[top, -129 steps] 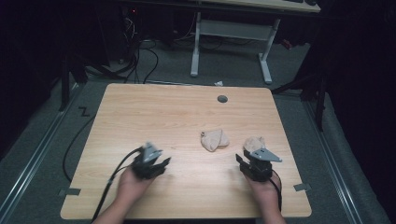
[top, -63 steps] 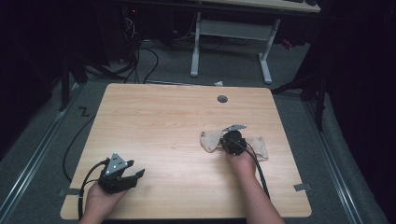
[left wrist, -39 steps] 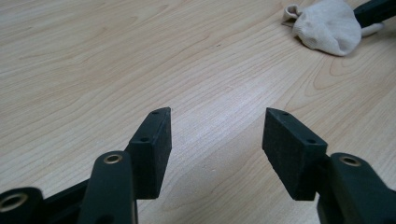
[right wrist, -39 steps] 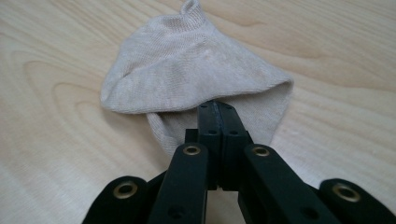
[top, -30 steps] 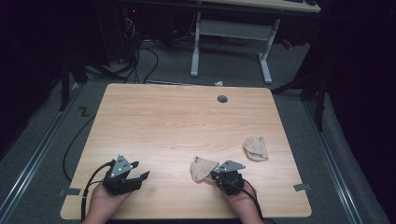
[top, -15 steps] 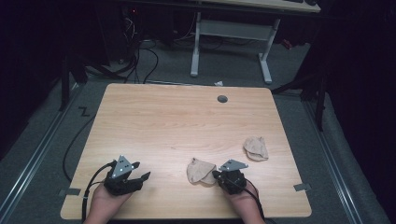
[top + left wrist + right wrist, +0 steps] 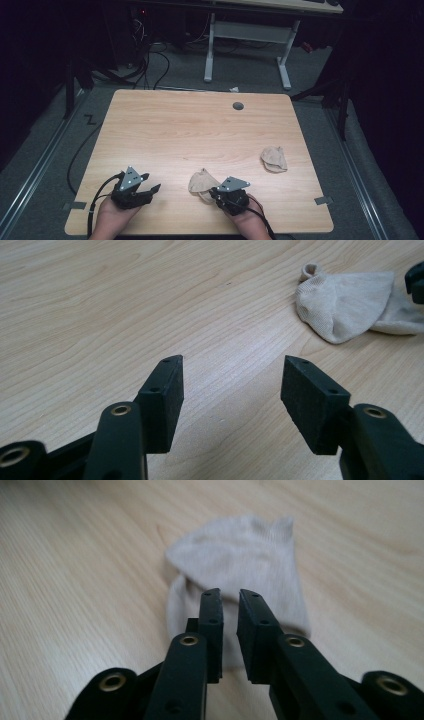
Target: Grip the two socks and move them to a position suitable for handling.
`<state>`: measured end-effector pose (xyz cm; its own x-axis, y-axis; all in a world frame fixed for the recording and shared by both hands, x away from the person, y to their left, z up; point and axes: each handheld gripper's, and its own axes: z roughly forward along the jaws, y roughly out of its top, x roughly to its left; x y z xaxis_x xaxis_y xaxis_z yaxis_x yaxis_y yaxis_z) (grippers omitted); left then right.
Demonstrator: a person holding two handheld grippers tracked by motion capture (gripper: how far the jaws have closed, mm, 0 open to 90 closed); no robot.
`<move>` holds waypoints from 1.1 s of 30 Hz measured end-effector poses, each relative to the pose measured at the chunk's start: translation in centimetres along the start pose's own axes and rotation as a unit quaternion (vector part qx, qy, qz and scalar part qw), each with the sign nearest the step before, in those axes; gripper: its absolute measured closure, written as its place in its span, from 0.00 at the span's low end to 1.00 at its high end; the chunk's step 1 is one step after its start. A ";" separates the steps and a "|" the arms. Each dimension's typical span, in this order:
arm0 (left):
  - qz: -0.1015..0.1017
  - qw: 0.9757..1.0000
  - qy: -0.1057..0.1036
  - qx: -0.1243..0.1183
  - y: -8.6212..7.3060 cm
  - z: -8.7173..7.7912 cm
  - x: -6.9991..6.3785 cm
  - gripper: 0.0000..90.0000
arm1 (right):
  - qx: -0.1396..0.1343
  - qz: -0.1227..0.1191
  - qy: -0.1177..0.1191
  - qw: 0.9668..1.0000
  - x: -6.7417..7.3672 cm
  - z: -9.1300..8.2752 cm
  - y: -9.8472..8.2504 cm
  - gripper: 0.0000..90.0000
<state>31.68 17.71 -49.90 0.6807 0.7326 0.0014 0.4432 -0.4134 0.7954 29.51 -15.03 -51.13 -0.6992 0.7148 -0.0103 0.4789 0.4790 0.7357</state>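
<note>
Here, near the worktop's (image 7: 165, 135) front edge, the right gripper (image 7: 230, 611) pinches a sock (image 7: 240, 565), probably dragging it, while the left gripper (image 7: 227, 382) waits open-fingered.

Right tool (image 7: 230, 602): two black jaws rising from 6 o'clock, nearly closed, a narrow gap between the pads; brass-ringed screw holes on the arms. Sock (image 7: 240, 565): beige, ribbed knit, lying flat, spreading from centre toward 12 o'clock; near edge under the jaw tips. Whether fabric is pinched cannot be told. Surface (image 7: 75, 555): pale wood grain.
</note>
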 end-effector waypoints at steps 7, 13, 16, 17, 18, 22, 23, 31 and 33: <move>0.005 1.000 -0.002 0.004 0.0 0.1 0.2 0.48 | -0.021 -0.020 0.004 1.000 1.0 2.0 2.6 0.67; 0.003 1.000 -0.002 0.001 0.0 0.1 0.3 0.48 | -0.010 -0.050 0.012 0.999 2.5 3.8 3.5 0.64; 0.001 1.000 -0.001 -0.002 0.0 -0.1 0.4 0.48 | 0.017 -0.078 -0.002 0.997 2.9 5.0 3.6 0.65; 0.002 1.000 -0.001 -0.002 0.0 -0.1 0.3 0.48 | 0.020 -0.079 -0.004 0.997 2.9 5.2 3.6 0.66; 0.002 1.000 -0.001 -0.002 0.0 -0.1 0.3 0.48 | 0.020 -0.079 -0.004 0.997 2.9 5.2 3.6 0.66; 0.002 1.000 -0.002 -0.001 0.0 0.0 0.3 0.48 | 0.032 -0.086 -0.009 0.996 3.0 5.5 3.4 0.74; 0.004 1.000 -0.004 -0.001 0.1 0.1 0.2 0.48 | 0.030 -0.091 -0.016 0.995 3.0 5.6 3.4 0.76; 0.005 1.000 -0.014 -0.009 0.2 0.0 -0.2 0.48 | 0.020 -0.056 0.001 0.998 2.2 5.1 3.4 0.93; 0.006 1.000 -0.013 -0.010 0.2 0.0 -0.3 0.48 | 0.011 -0.049 0.002 0.999 2.0 4.6 3.6 0.94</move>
<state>31.57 17.43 -49.70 0.7012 0.7130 -0.0051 0.4235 -0.4107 0.8074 32.22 -9.52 -51.62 -0.7457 0.6616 -0.0782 0.4196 0.5576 0.7163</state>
